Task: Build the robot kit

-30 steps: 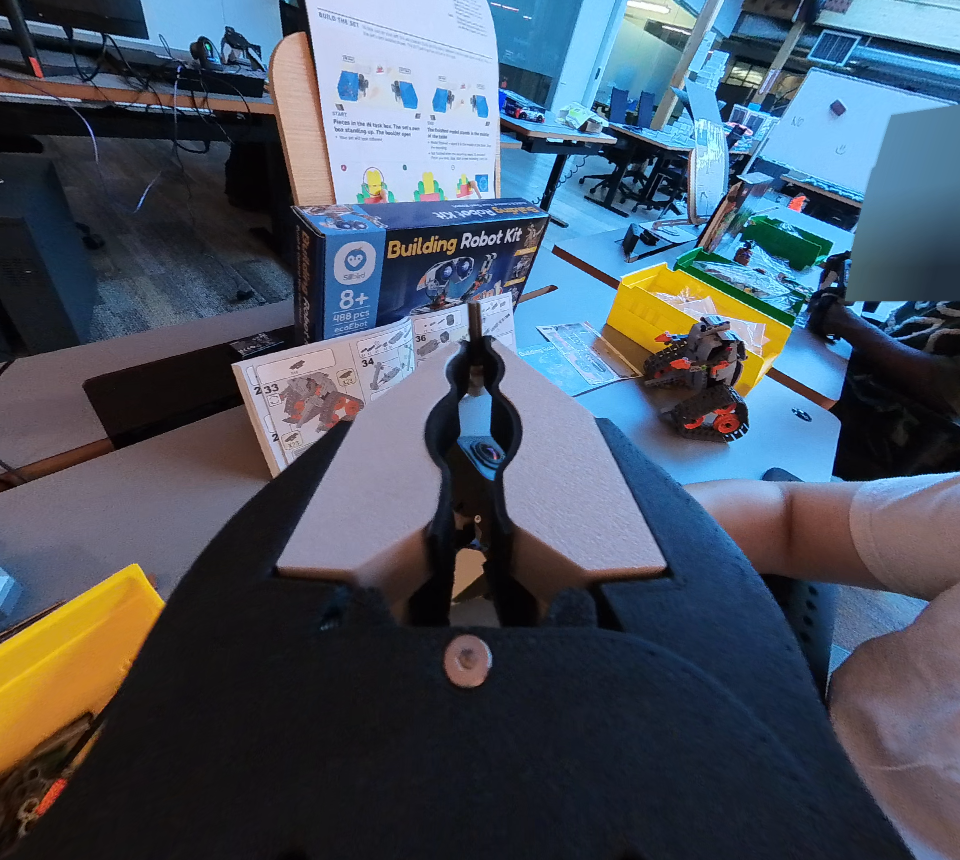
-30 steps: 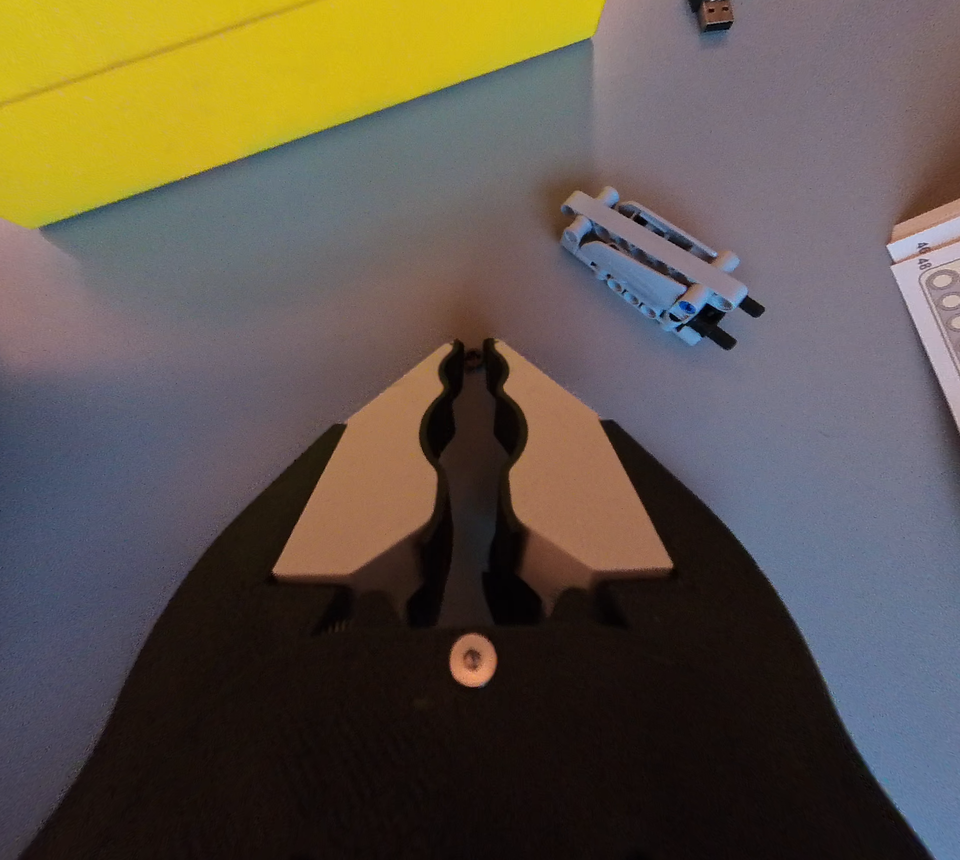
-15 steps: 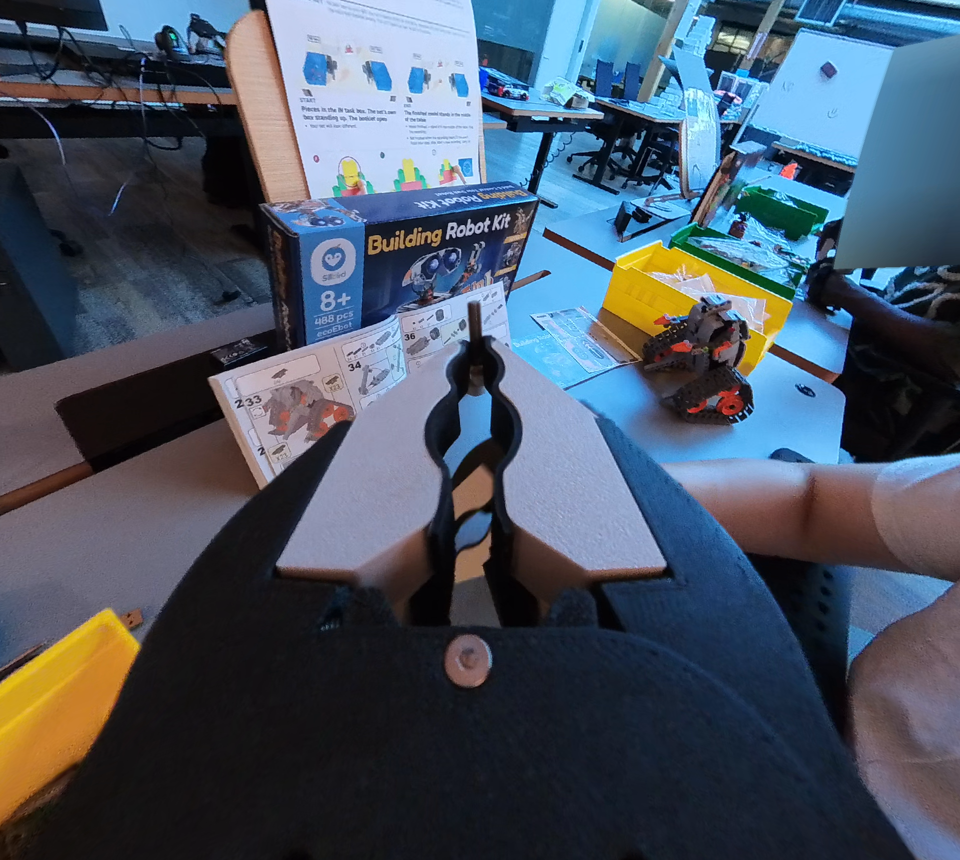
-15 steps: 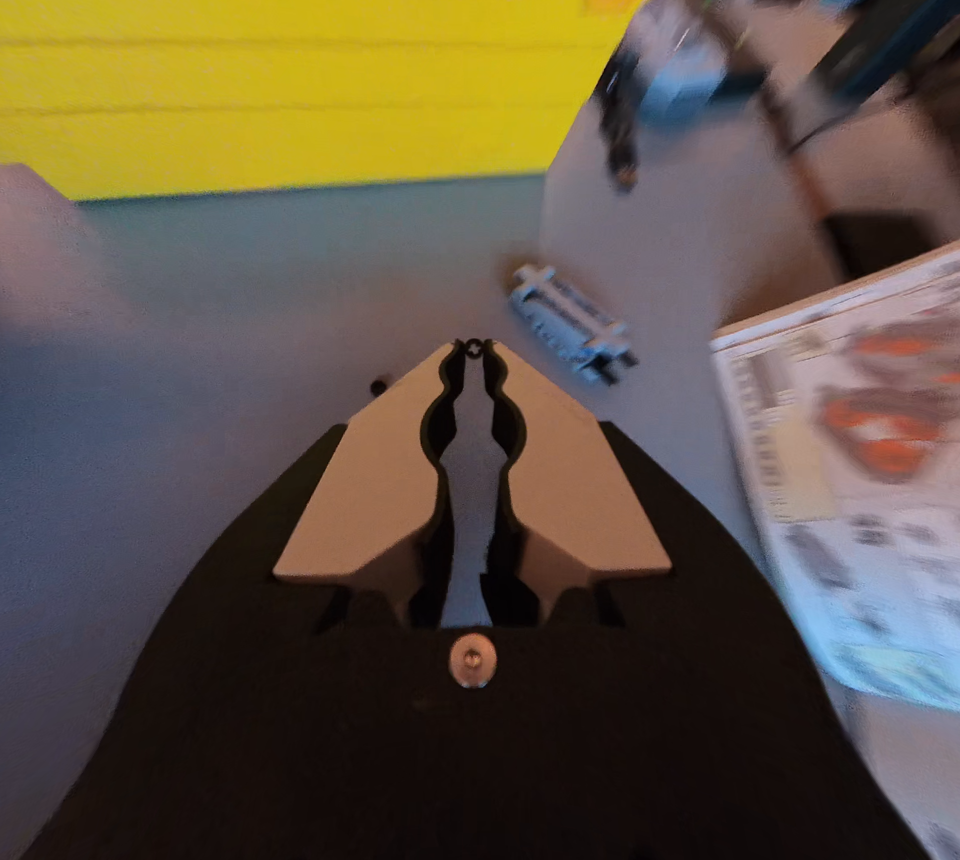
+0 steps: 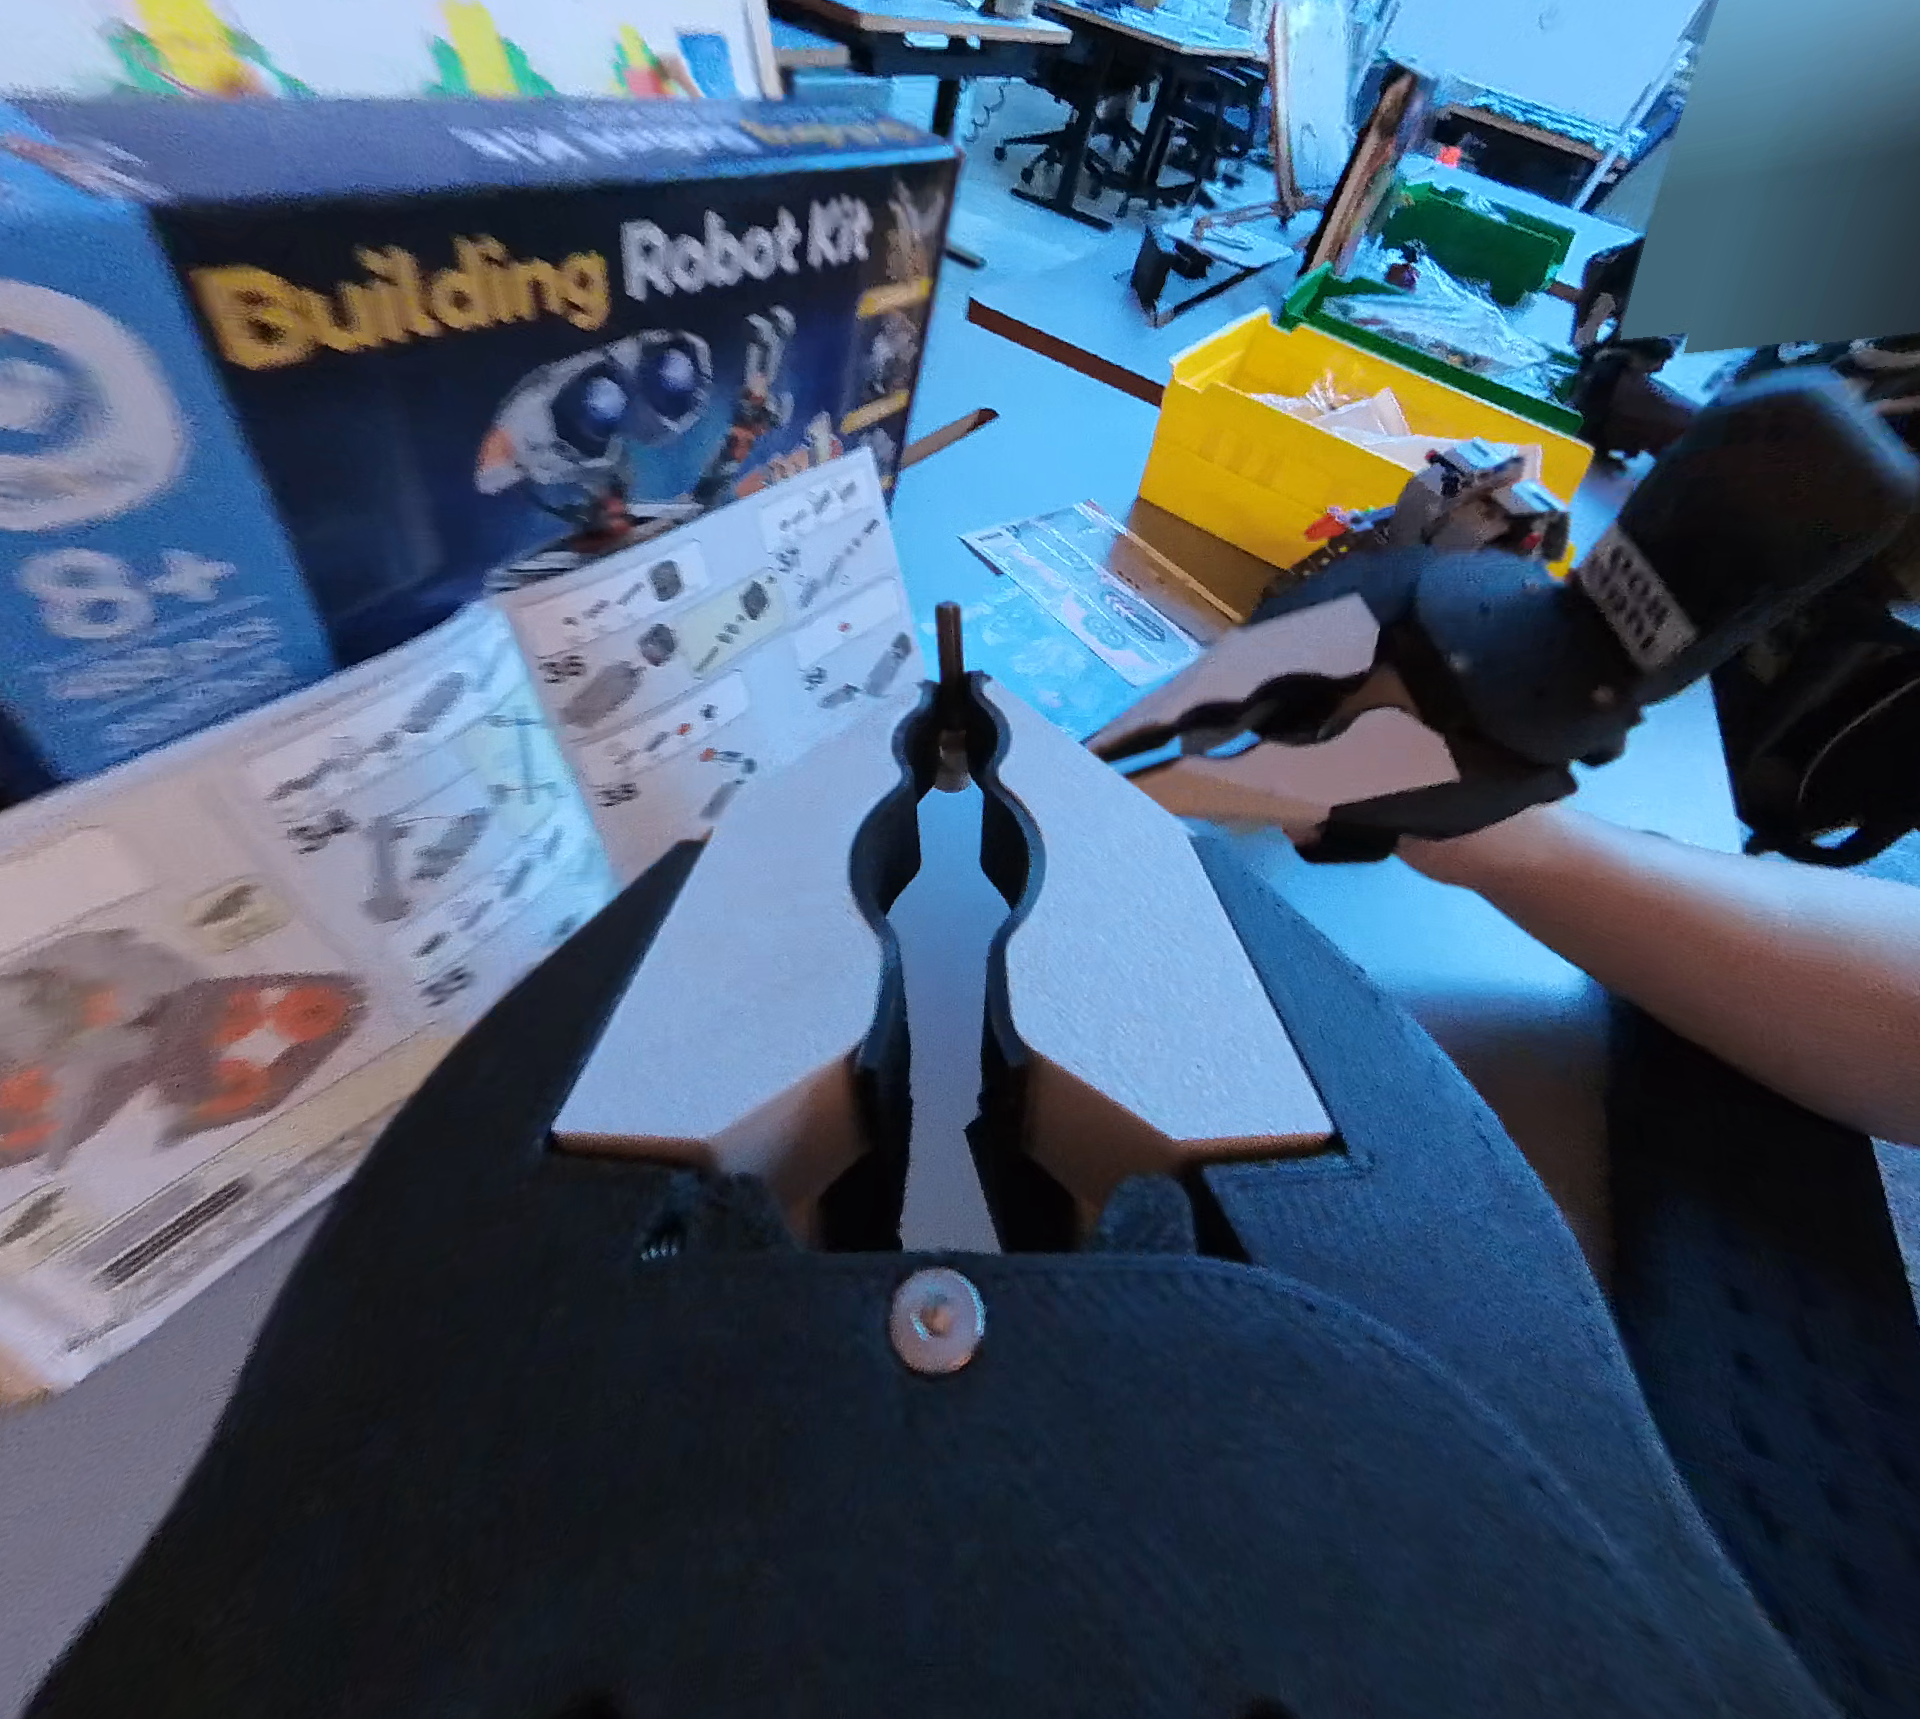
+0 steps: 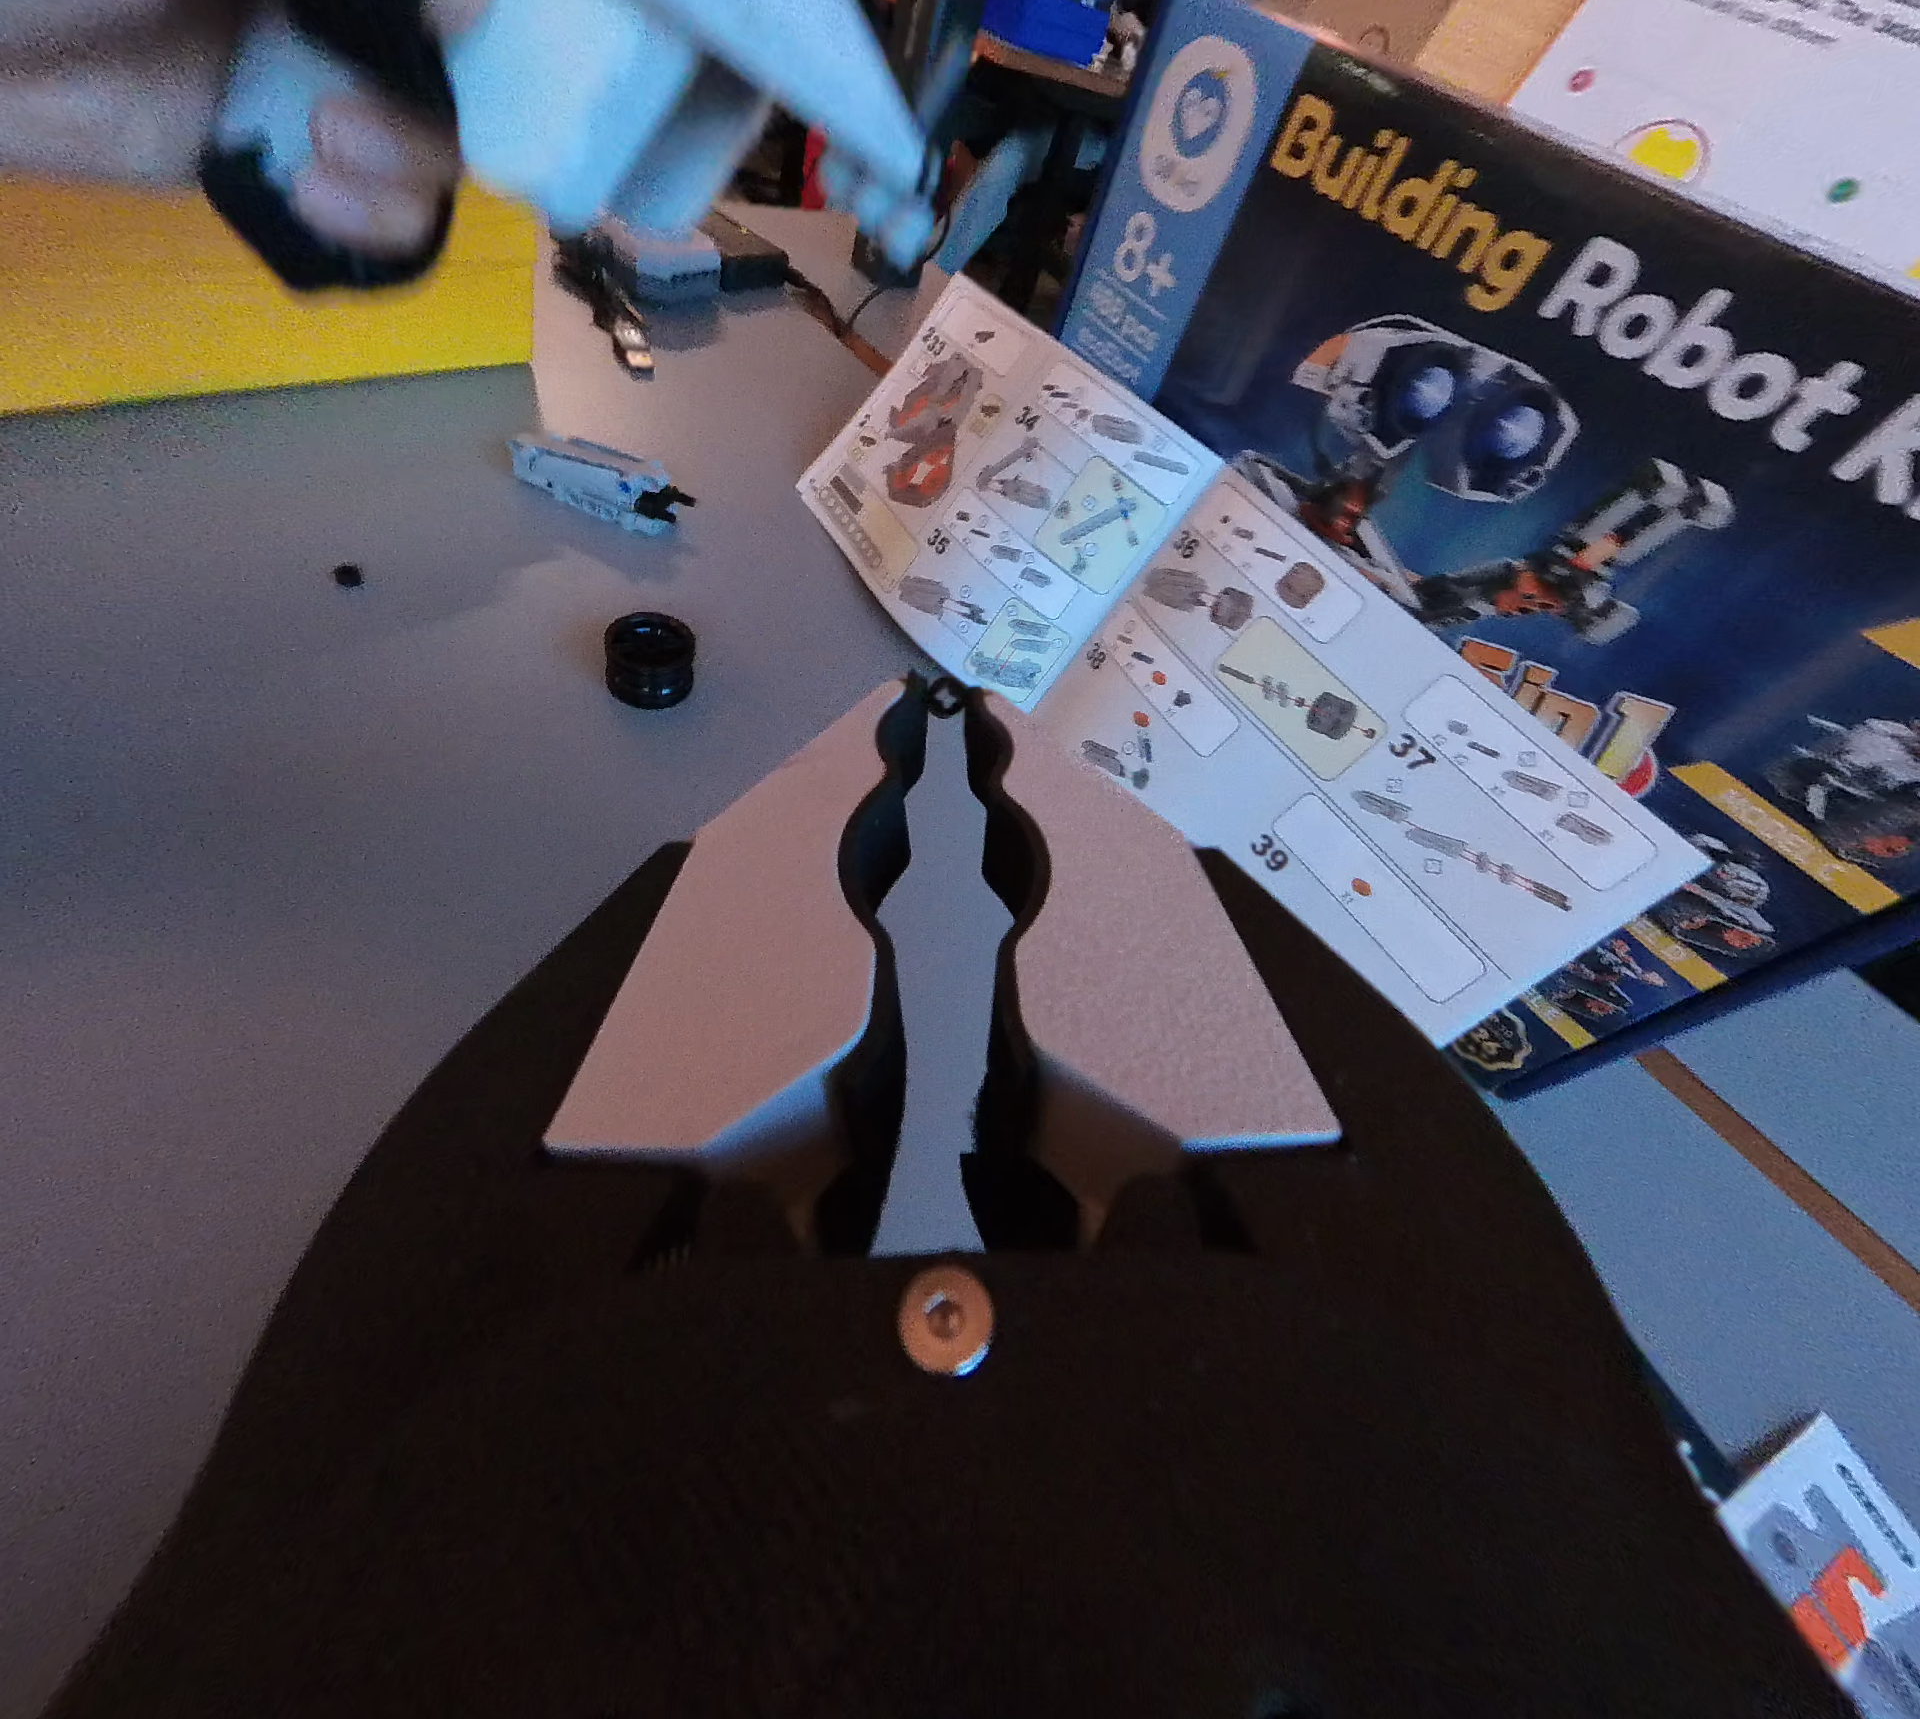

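Left wrist view: the left gripper [image 5: 948,713] is raised above the grey desk [image 5: 1039,464], its fingers clamped on a thin dark axle pin [image 5: 948,646] that stands upright out of the fingertips. Close behind it a dark blue cardboard kit box [image 5: 540,339] stands on the desk with an open white instruction booklet [image 5: 436,796] propped against its front. From the right, the right gripper [image 5: 1127,747] reaches in on a bare forearm, its tips near the pin but apart from it. Toward the desk's far right edge sit a yellow plastic bin [image 5: 1247,464] and a grey-and-orange tracked toy robot [image 5: 1475,495].

Right wrist view: the right gripper [image 6: 940,701] has its fingers nearly together, and a tiny dark ring-like piece shows at the tips; whether they truly pinch it cannot be told. The left gripper [image 6: 904,215], blurred, hangs at upper left over the desk [image 6: 260,838]. On the desk lie a black ribbed wheel hub [image 6: 648,660], a small black bead-like piece [image 6: 348,575] and a light grey beam assembly with black pins [image 6: 594,485], all well apart from both grippers. The booklet [image 6: 1143,630] and the box [image 6: 1507,464] fill the right side; a yellow bin wall [image 6: 260,308] lines the desk's far left edge.

Progress, as a judgement: the pin is picked up and the two grippers are close together in the air; the loose parts on the desk remain unjoined.
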Tool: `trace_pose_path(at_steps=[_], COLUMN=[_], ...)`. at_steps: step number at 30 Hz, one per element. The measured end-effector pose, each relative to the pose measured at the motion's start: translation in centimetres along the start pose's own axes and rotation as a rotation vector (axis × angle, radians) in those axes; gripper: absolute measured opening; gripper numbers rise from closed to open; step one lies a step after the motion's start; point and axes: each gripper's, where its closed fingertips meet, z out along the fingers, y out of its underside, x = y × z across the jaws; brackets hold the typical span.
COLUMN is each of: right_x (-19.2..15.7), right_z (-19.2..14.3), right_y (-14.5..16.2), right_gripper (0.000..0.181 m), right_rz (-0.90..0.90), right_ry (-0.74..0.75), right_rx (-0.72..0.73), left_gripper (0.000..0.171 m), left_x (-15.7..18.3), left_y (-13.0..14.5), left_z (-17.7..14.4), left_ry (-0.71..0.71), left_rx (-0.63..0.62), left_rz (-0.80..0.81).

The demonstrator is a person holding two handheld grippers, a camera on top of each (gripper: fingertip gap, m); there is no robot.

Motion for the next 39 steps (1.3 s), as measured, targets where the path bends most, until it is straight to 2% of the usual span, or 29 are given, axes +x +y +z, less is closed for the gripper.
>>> trace_pose_path(at_steps=[3,5,9,13,15,24,27,32,39], right_x=[1.0,2.4,4.1,2.8,2.0,1.1,0.6,0.5,-0.1], right_z=[-1.0,-1.5,-2.4,-2.3,-2.2,-2.2,-2.4,-2.0,-2.0], right_y=[-0.2,0.3,1.1,0.8,1.0,1.7,1.2,2.2,2.4], right_gripper=[0.006,0.006,0.006,0.006,0.006,0.006,0.006,0.006,0.006], right_rz=[0.185,0.27,0.299,0.285,0.263,0.144,0.136,0.109,0.17], right_ry=[-0.094,-0.102,-0.108,-0.236,-0.299,-0.386,-0.424,-0.405,-0.465], right_rx=[0.054,0.054,0.072,0.117,0.116,0.152,0.172,0.109,0.089], left_gripper=[0.002,0.002,0.001,0.001,0.002,0.002,0.002,0.002,0.002], left_x=[1.4,1.9,3.0,3.5,3.6,3.5,3.8,4.3,4.8], left_y=[2.9,4.5,7.3,9.6,9.8,10.5,10.5,10.1,10.0], left_z=[3.6,5.3,7.7,8.8,8.8,8.5,8.7,8.6,8.7], left_ry=[0.043,0.052,0.061,0.01,-0.007,-0.05,-0.037,-0.035,-0.043], left_rx=[-0.048,-0.045,-0.029,-0.06,-0.071,-0.119,-0.117,-0.105,-0.112], left_rz=[-0.002,0.02,0.012,0.11,0.173,0.364,0.364,0.411,0.497])
